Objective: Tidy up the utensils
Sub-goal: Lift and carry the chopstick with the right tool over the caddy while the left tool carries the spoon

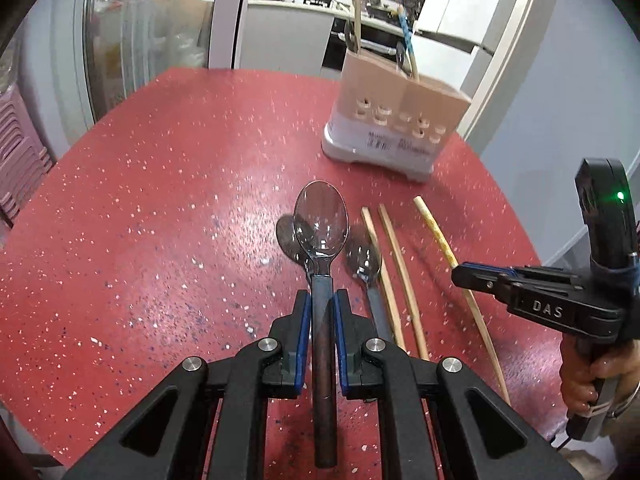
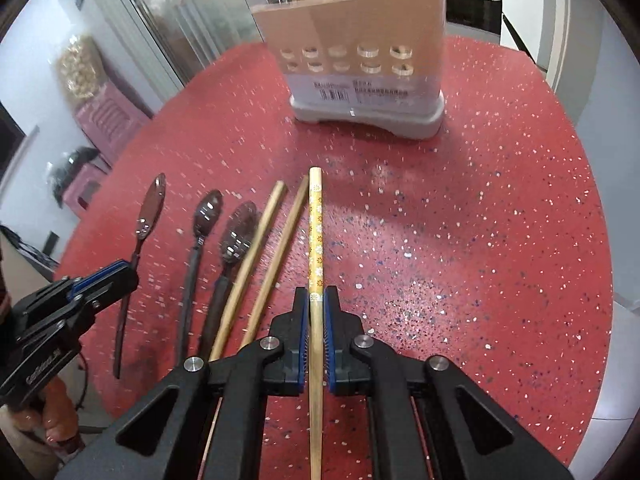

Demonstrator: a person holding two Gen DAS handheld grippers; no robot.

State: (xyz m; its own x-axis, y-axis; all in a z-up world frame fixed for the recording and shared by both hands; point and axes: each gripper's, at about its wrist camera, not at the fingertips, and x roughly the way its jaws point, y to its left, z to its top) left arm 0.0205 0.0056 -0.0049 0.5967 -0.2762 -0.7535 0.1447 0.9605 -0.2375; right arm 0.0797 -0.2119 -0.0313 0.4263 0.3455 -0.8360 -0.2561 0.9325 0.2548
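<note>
Pads of the left gripper are clamped on the dark handle of a spoon, bowl fwd and lifted clear of the red table. Right gripper is pinched on a flower-print chopstick, thick end fwd, also raised.

Left on the table: two spoons beside each other, w/ two plain chopsticks just right of them, btwn the grippers.

Holder stands upright near the table's far edge, already w/ a few utensils sticking out the top.

Likely step: carry both to the holder. To do it well, keep grips firm, raise both above the rim before moving in, tilt handles down, sort spoon and chopstick into matching compartments. Which slot takes which I can't tell. Watch the arms don't cross, nor knock the holder.
</note>
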